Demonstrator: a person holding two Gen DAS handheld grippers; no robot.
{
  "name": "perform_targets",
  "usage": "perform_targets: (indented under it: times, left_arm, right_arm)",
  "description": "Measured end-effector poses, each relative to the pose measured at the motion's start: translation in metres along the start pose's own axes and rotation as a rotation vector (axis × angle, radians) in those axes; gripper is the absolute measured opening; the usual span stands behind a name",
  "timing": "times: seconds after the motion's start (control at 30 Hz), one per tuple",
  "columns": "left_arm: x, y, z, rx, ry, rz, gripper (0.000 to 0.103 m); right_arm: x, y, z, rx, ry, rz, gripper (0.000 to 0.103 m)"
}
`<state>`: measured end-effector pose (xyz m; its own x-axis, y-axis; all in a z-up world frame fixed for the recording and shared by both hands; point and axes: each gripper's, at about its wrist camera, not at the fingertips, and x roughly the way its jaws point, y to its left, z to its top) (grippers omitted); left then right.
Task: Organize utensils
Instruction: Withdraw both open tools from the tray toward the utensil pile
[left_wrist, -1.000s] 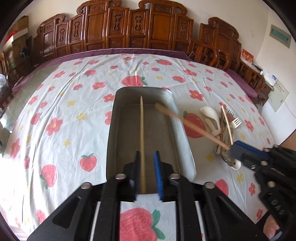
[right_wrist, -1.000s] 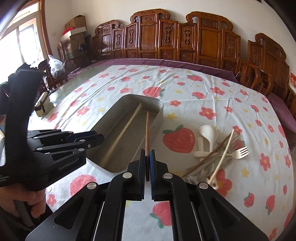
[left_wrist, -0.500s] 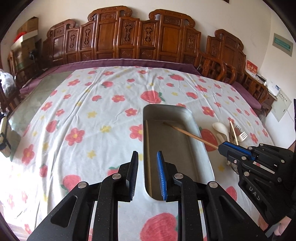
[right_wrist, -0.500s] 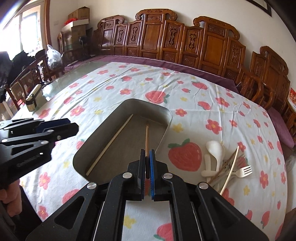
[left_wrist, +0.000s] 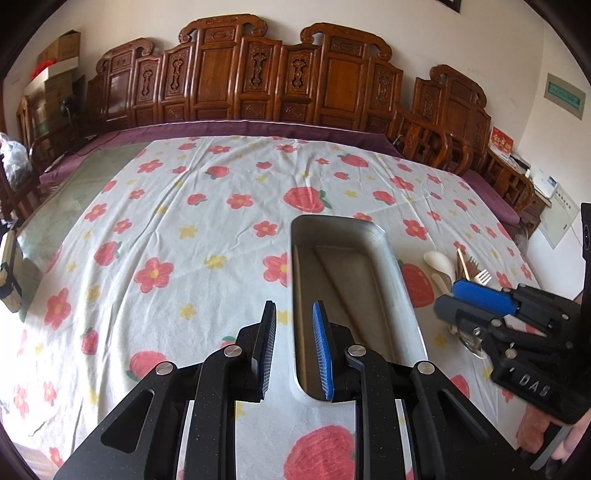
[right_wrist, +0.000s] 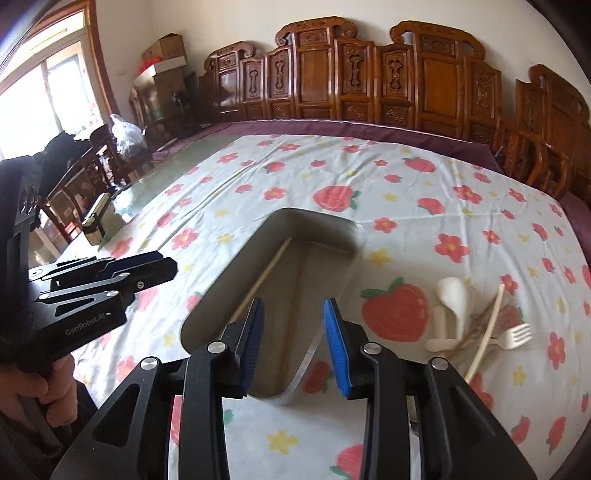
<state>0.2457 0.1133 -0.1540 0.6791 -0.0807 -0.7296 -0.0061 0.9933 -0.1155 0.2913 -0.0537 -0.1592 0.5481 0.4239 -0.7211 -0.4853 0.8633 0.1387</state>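
Utensils: spoon, fork and sticks piled on the cloth right of the tray.
Tray contents: pale chopstick lying inside, along the left wall.
Left gripper: fingers parted, holding nothing.
Right gripper: fingers spread wide, holding nothing, over the tray's near end.

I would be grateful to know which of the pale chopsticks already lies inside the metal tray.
The pale wooden chopstick along the grey metal tray's left wall; the other pale chopstick rests on the utensil pile outside.
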Motion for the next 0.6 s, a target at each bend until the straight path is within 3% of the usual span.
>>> perform_targets:
  times: [0.2, 0.33, 0.53, 0.6]
  left_arm:
    - [-0.002, -0.023, -0.003, 0.038, -0.003, -0.048, 0.021]
    - [-0.004, -0.045, -0.006, 0.081, -0.011, -0.083, 0.031]
    - [-0.005, -0.079, -0.015, 0.145, -0.03, -0.129, 0.054]
    - [-0.003, -0.089, -0.018, 0.165, -0.031, -0.145, 0.054]
  right_arm:
    - [-0.022, -0.046, -0.02, 0.034, 0.009, -0.093, 0.036]
    - [-0.032, -0.084, -0.036, 0.072, 0.032, -0.163, 0.036]
    - [-0.029, -0.124, -0.051, 0.121, 0.059, -0.222, 0.036]
    - [-0.022, -0.132, -0.053, 0.145, 0.071, -0.224, 0.036]
